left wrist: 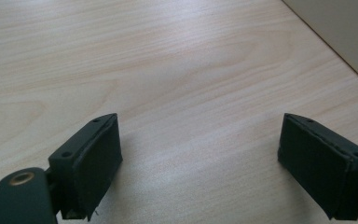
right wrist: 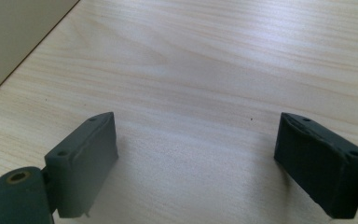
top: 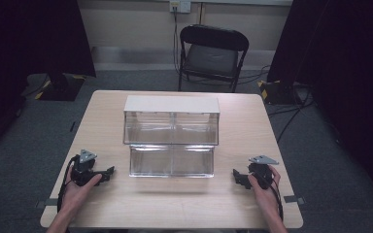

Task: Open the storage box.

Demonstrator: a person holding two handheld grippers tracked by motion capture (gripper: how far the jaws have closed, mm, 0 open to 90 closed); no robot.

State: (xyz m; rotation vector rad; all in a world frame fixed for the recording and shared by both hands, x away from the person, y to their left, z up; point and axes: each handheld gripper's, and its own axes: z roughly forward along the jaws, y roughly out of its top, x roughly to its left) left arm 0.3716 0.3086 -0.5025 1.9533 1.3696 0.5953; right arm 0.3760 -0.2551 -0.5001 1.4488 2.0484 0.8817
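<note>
Clear plastic forms the two-tier drawer box [top: 171, 141] with a white top, standing mid-table between your hands. Your left gripper [top: 108, 173] and right gripper [top: 236, 176] rest on the light wooden table [top: 184, 204] either side of it, each with jaws spread wide around nothing.

Light wood table [top: 184, 208]; clear two-tier organizer [top: 171, 141] at centre.
</note>
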